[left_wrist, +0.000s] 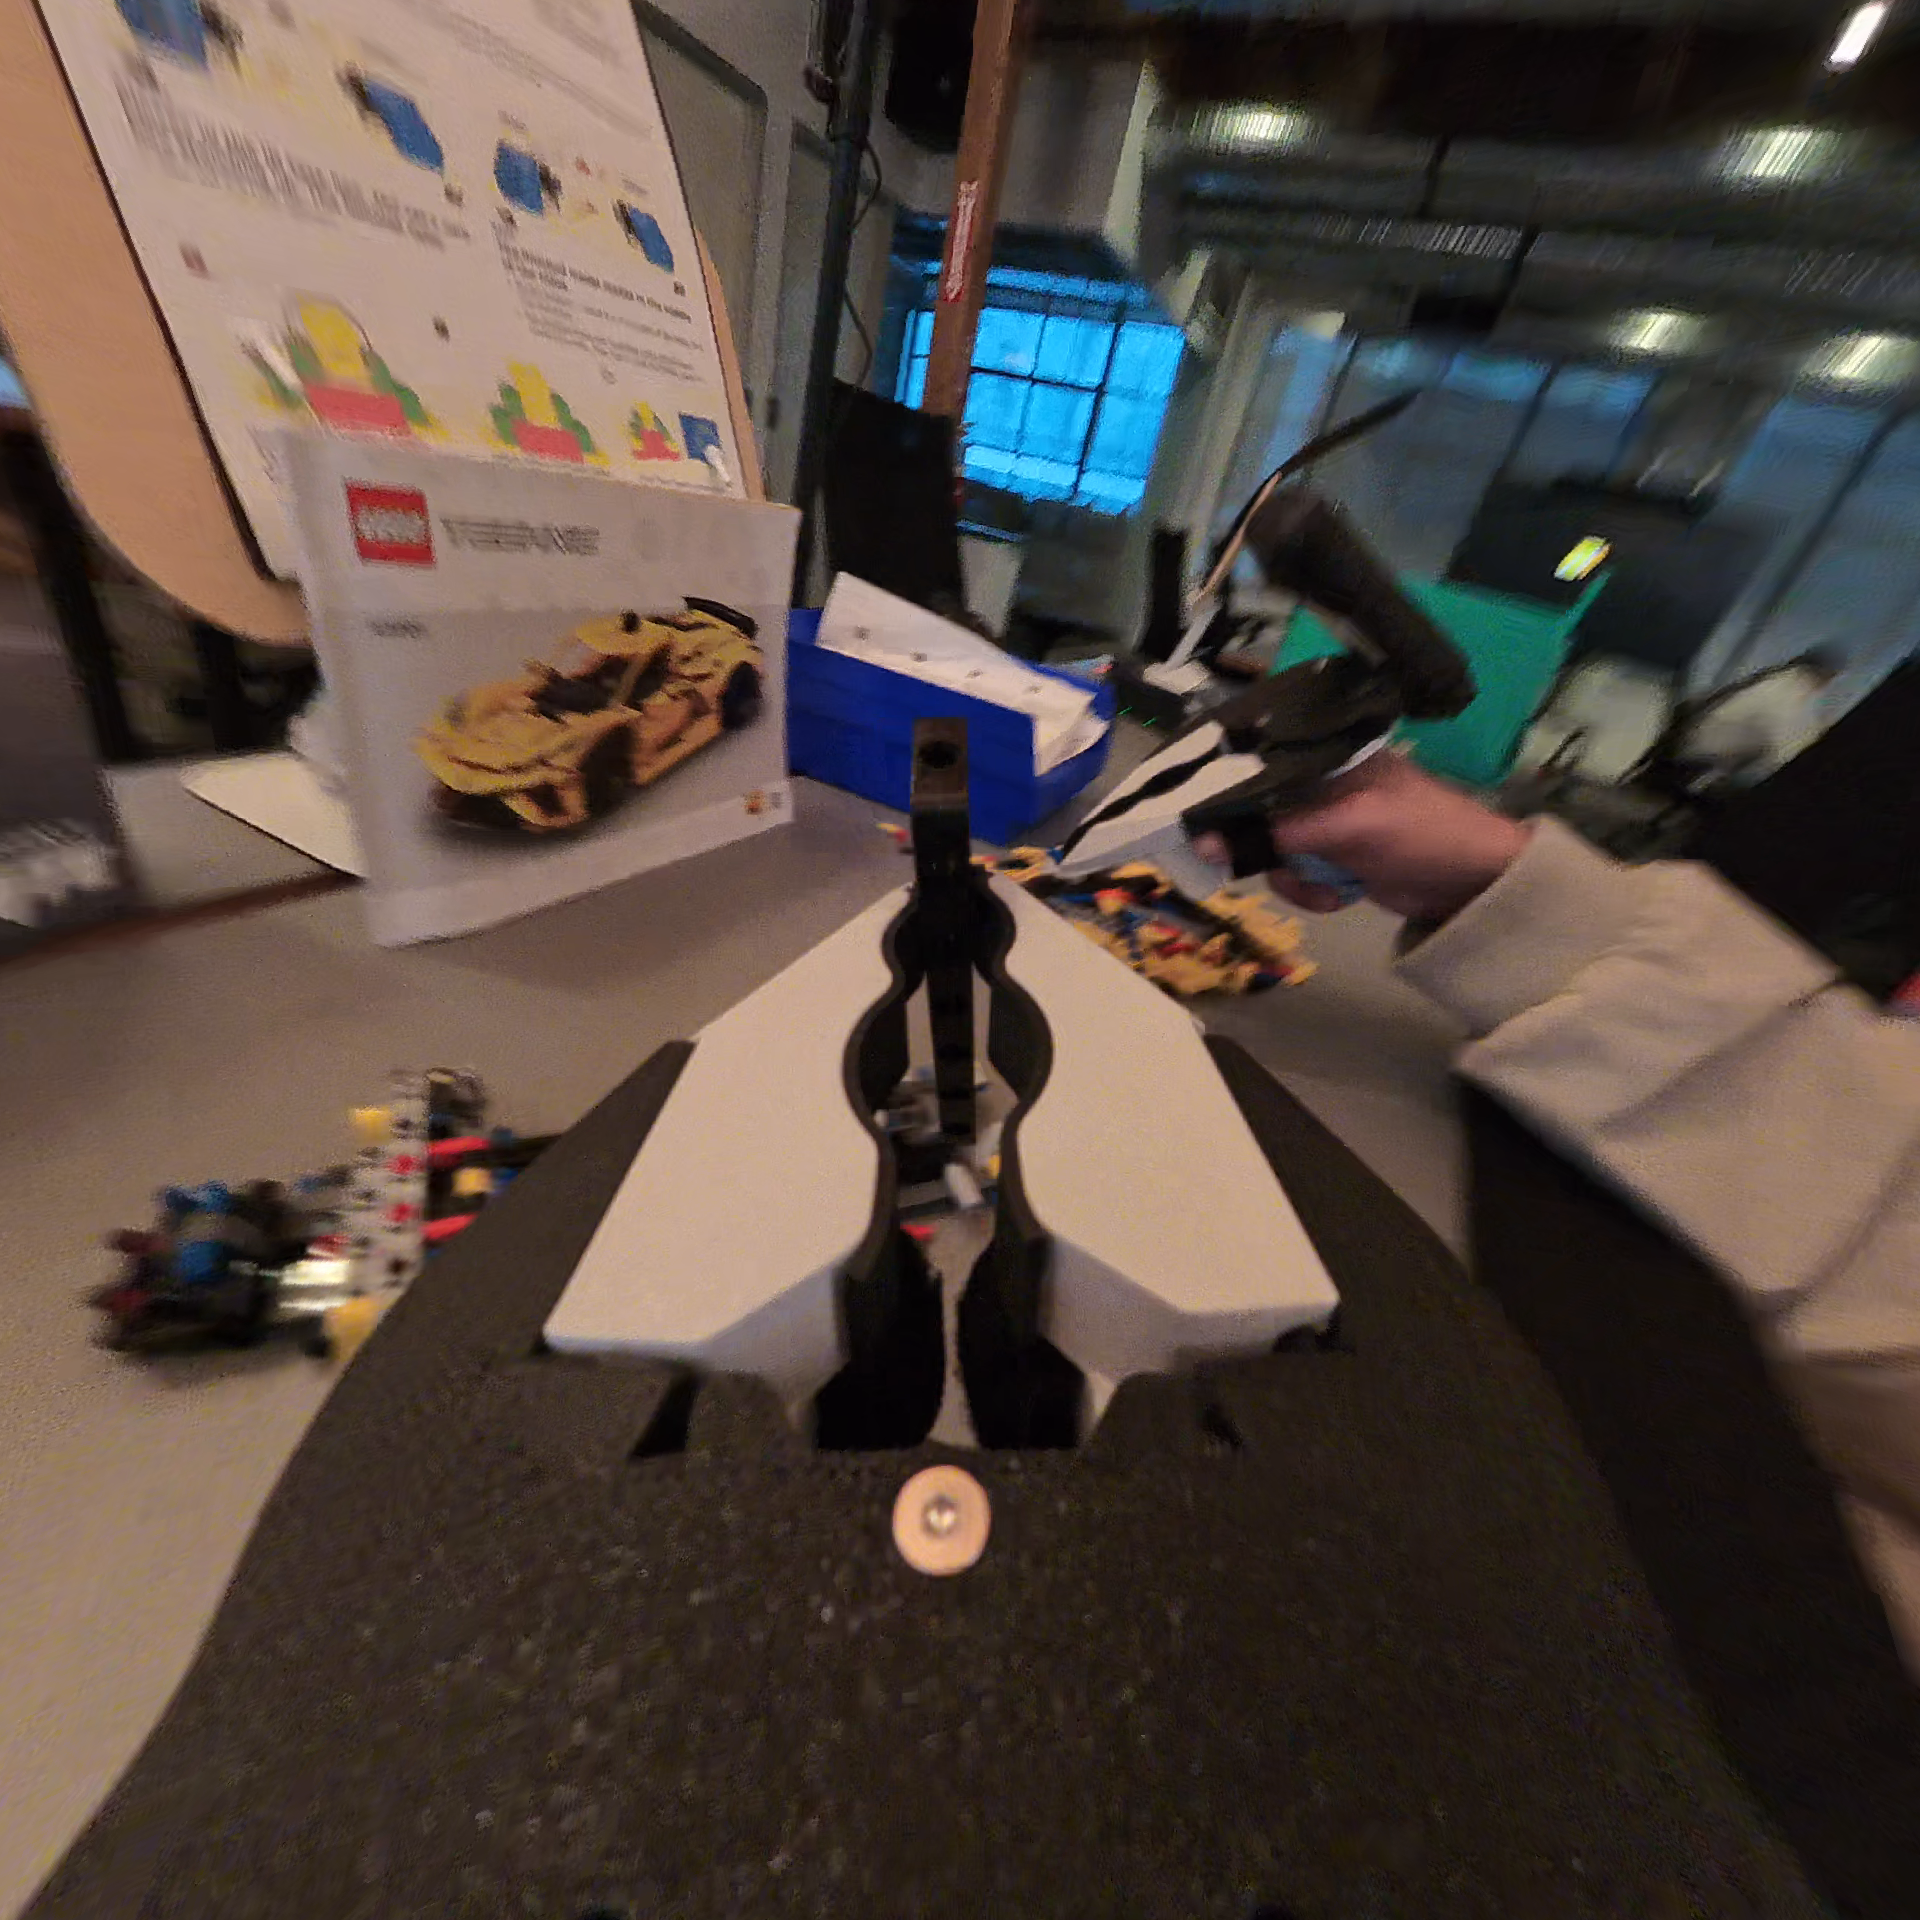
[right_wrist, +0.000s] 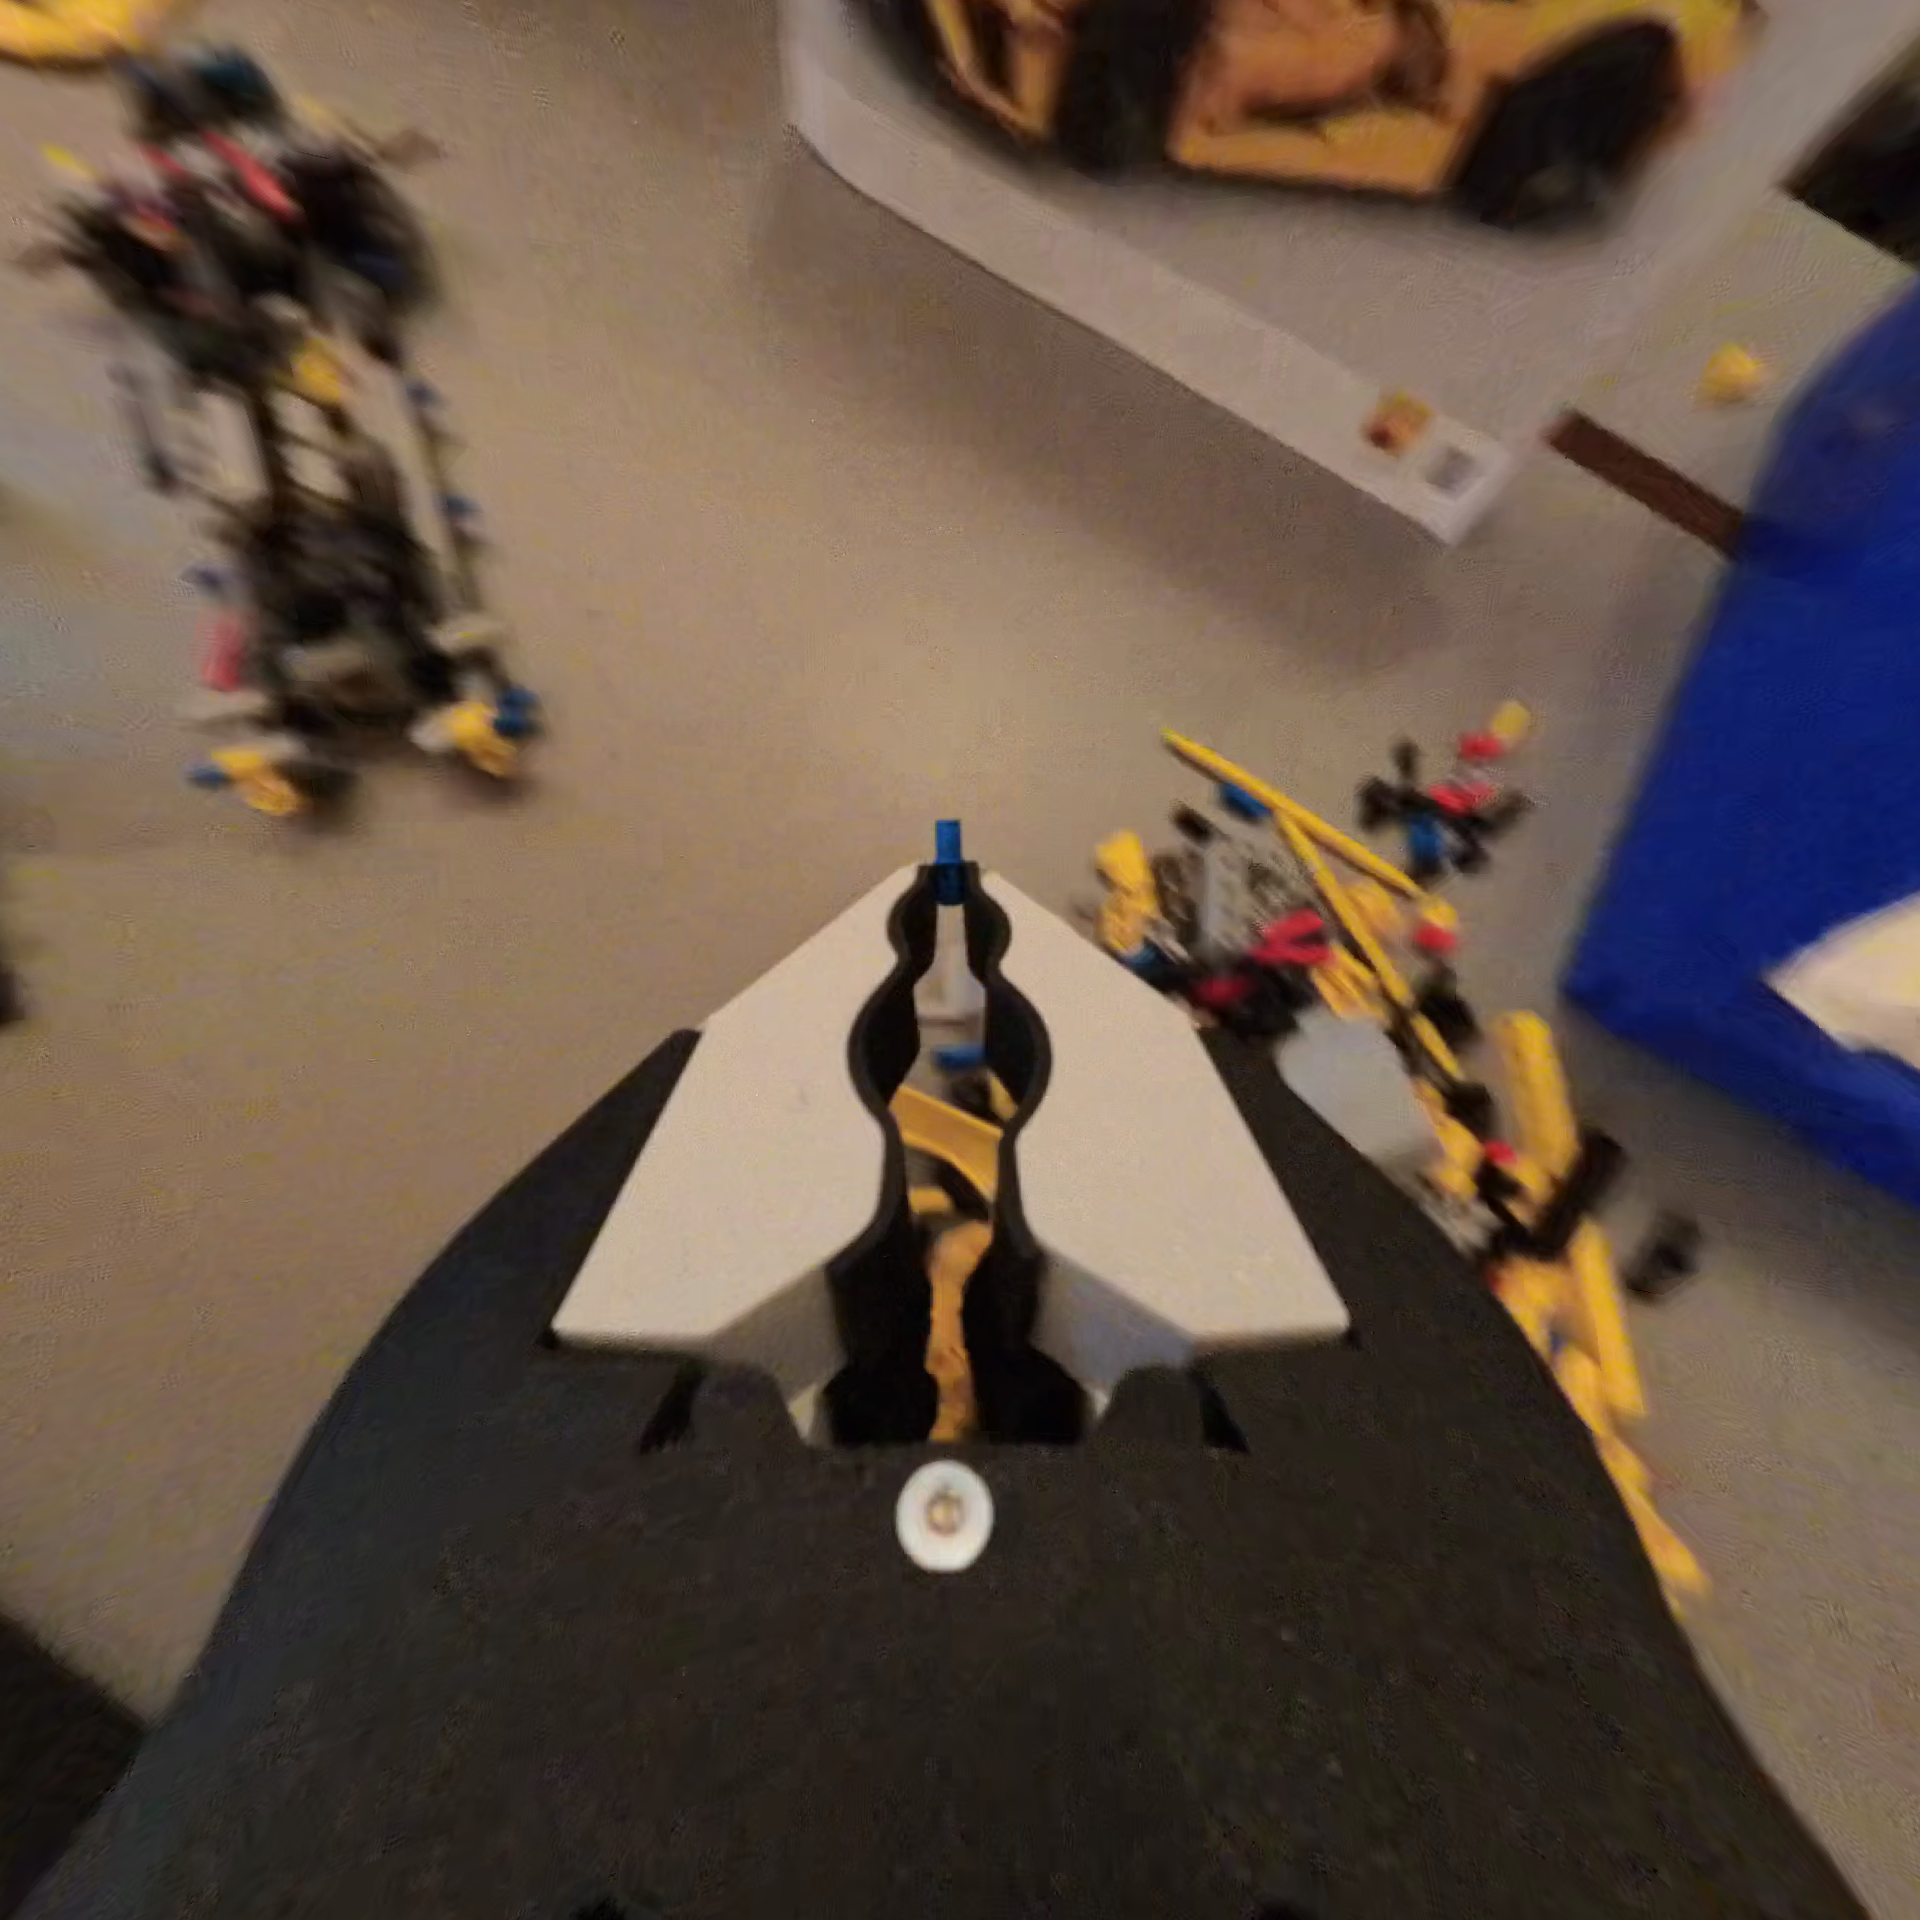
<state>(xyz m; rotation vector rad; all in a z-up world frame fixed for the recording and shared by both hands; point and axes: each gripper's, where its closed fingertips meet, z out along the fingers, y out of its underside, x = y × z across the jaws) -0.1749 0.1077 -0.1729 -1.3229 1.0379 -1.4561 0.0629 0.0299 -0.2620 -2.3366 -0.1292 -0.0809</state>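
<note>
My left gripper (left_wrist: 943, 896) is shut on a long black toy beam with holes (left_wrist: 940, 790), which sticks out upright past the fingertips, above the grey table (left_wrist: 208, 1039). My right gripper (right_wrist: 948, 878) is shut on a small blue pin (right_wrist: 947, 847) at its tips, above the table and beside a pile of yellow, black and red toy parts (right_wrist: 1351, 966). The right gripper also shows in the left wrist view (left_wrist: 1143, 790), held by a hand in a light sleeve (left_wrist: 1382, 842). A partly built black toy chassis (left_wrist: 270, 1236) lies at the left and also shows in the right wrist view (right_wrist: 301, 436).
An instruction booklet with a yellow car picture (left_wrist: 551, 686) leans at the back and shows in the right wrist view (right_wrist: 1247, 156). A blue bin with white paper (left_wrist: 914, 717) stands behind it, at the right in the right wrist view (right_wrist: 1787, 779). A printed poster (left_wrist: 395, 208) stands at the far left.
</note>
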